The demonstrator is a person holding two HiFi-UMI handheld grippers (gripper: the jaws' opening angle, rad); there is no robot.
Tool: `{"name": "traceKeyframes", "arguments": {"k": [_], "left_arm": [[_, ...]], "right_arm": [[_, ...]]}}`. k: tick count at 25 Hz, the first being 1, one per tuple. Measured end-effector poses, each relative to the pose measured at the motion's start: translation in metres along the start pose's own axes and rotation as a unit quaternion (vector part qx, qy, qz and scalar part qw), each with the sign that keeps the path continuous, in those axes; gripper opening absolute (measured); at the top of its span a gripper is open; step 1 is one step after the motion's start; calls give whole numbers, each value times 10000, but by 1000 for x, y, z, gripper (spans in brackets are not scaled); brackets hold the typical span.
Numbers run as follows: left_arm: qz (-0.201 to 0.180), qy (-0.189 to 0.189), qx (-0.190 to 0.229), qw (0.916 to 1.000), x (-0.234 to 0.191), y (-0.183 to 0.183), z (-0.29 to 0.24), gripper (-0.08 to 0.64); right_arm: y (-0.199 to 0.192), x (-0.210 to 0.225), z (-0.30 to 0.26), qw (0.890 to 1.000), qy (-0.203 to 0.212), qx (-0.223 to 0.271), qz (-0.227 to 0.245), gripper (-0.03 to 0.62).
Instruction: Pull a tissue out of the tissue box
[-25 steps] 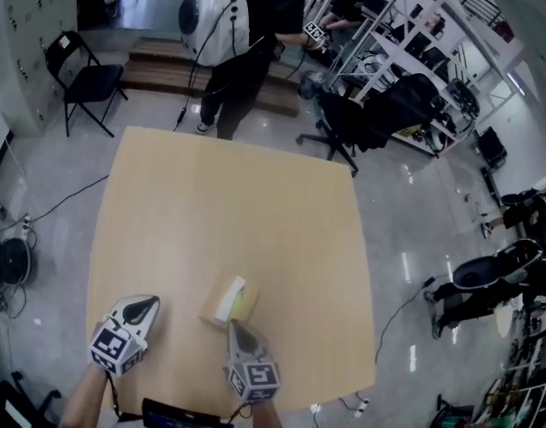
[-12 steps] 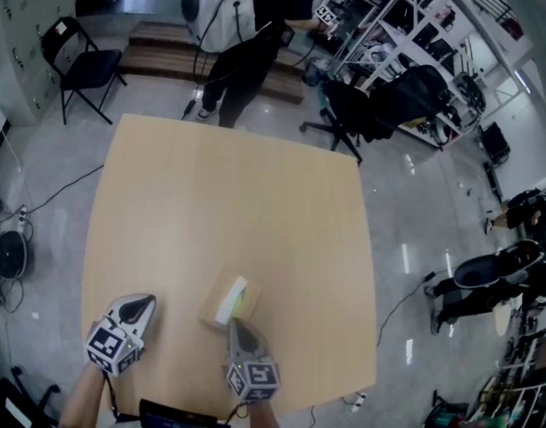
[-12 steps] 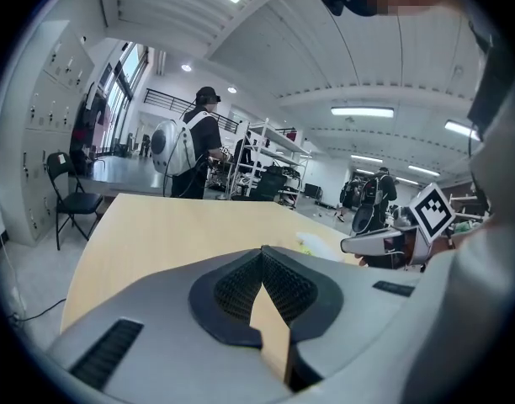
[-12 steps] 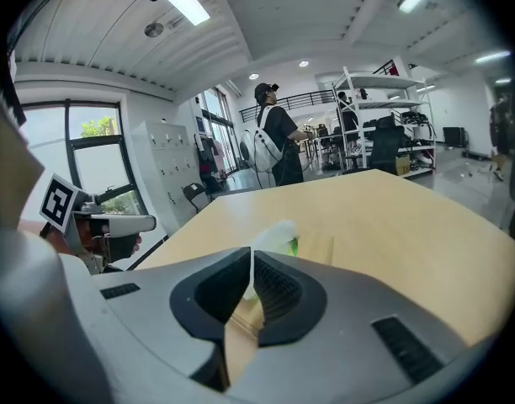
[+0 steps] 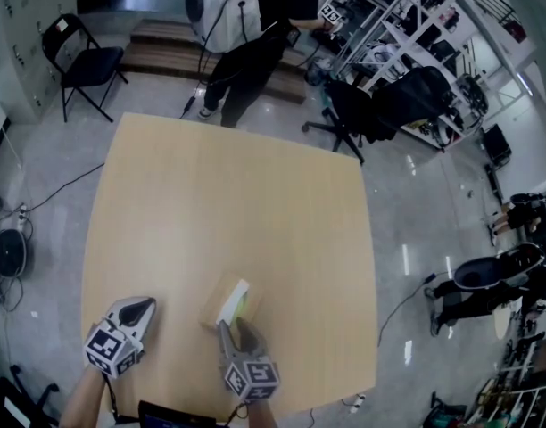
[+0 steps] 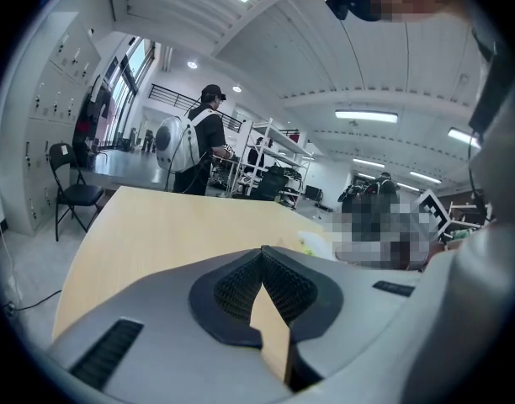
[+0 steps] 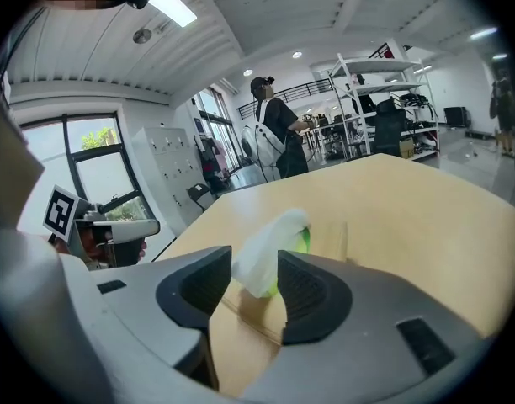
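A brown cardboard tissue box (image 5: 221, 300) lies near the front of the wooden table (image 5: 219, 194), with a white tissue (image 5: 235, 298) sticking up from its slot. My right gripper (image 5: 236, 330) sits just in front of the box. Its jaws have just been opening and now stand open. In the right gripper view the tissue (image 7: 270, 247) rises between the spread pads (image 7: 304, 289) of the right gripper (image 7: 255, 289), above the box (image 7: 329, 238). My left gripper (image 5: 144, 305) rests to the left of the box; its jaws (image 6: 262, 268) meet, shut on nothing.
A person with a white backpack (image 5: 221, 12) stands beyond the table's far edge. A black folding chair (image 5: 77, 56) is at the far left, and office chairs (image 5: 380, 105) and shelving at the far right. Cables run across the floor on the left.
The right gripper's jaws were shut in both earlier frames and now stand apart in front of the box. The left gripper stays shut in about the same place.
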State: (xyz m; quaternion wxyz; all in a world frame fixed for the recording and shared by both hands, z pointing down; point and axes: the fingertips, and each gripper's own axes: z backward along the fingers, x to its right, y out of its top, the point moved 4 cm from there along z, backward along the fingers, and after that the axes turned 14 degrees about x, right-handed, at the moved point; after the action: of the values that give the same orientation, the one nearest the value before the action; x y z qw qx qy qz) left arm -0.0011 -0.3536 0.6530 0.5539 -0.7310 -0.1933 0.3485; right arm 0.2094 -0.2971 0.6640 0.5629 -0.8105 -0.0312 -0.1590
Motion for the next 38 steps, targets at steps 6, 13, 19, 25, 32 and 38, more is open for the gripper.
{"name": "traceKeyframes", "arguments": {"k": [6, 13, 19, 25, 32, 38], "left_arm": [[-36, 61, 20, 10000, -4, -1, 1, 8], [15, 69, 1, 10000, -4, 0, -1, 8], [-10, 75, -15, 10000, -3, -3, -3, 8], [-8, 58, -2, 10000, -2, 2, -4, 8], [-35, 41, 55, 10000, -1, 1, -4, 8], [-53, 100, 156, 9998, -1, 4, -4, 8]], "right_arm": [[-4, 1, -3, 9999, -74, -125, 38, 166], [-4, 4, -2, 9996, -98, -213, 147, 160], [-5, 9, -3, 9994, -200, -189, 192, 95], [-2, 14, 0, 9990, -363, -191, 200, 18], [-3, 17, 2, 9990, -382, -156, 195, 14], [0, 17, 2, 9988, -378, -84, 289, 12]]}}
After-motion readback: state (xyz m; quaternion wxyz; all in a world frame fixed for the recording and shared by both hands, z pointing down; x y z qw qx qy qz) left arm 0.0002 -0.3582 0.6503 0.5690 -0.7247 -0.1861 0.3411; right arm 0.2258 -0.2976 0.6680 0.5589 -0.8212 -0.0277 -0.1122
